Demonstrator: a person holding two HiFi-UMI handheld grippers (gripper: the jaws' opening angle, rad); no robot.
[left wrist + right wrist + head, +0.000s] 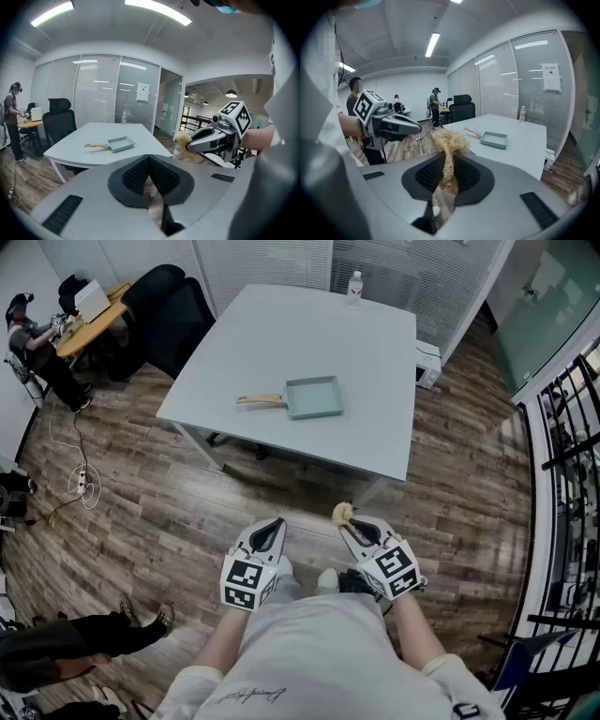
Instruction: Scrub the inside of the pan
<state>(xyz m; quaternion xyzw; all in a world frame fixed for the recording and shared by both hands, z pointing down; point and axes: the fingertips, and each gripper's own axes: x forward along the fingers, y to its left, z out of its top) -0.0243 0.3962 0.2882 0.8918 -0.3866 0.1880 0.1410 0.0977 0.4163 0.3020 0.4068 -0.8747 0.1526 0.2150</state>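
Shallow square pale-blue pan (314, 397), wooden handle, flat on smooth grey table (375, 362); plastic bottle (354, 284) at far edge; plank floor (187, 512) between table and left gripper (271, 525), jaws pressed together, empty; right gripper (350, 525) alongside, clamping straw-like fibrous scrubber (342, 513).

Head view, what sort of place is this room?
Most likely an office meeting room: a big grey table, black office chairs, and glass partitions with blinds along the walls.

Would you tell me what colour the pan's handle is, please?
The handle is light wood-tan, the pan pale grey-blue; the head view shows it best.
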